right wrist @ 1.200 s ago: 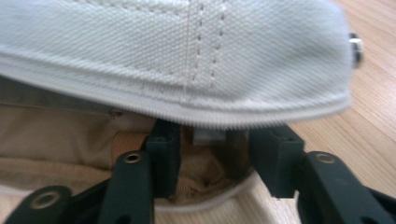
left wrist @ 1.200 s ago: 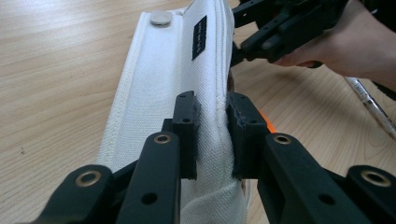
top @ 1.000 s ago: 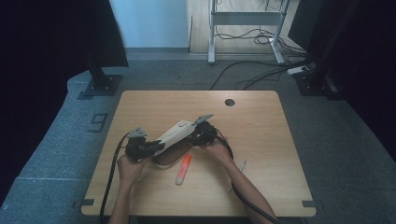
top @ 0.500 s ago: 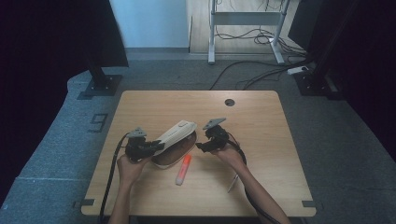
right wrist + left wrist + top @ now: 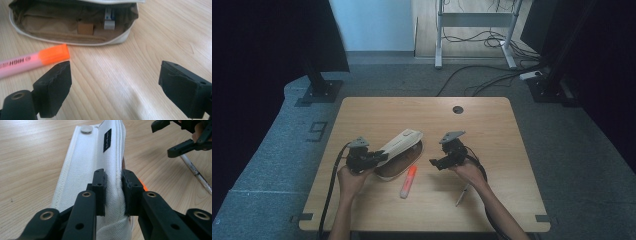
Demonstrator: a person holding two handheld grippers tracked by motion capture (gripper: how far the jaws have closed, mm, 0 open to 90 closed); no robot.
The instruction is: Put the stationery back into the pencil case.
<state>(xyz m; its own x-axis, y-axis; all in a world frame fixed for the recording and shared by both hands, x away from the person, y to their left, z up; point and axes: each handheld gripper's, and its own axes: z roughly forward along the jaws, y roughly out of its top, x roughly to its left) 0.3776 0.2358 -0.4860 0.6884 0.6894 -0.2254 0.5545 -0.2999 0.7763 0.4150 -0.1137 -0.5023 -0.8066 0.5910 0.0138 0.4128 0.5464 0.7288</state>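
Right tongs (image 5: 438, 161) have drawn back from the pouch (image 5: 401, 146) and hang spread and empty over the tabletop (image 5: 492, 125). Left tongs (image 5: 113, 185) keep pinching its lifted flap, so the highlighter (image 5: 408, 181) beside it probably goes in next.

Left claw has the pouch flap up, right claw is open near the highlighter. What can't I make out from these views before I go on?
- Pouch interior: right gripper view, its near end runs off the picture's left edge, the far wall sits in shadow.
- Highlighter: same view, tail cut by the left edge.
- Pen: high view, too small to read; partly under the right hand.
- Left claw pads: flap fabric hides them.
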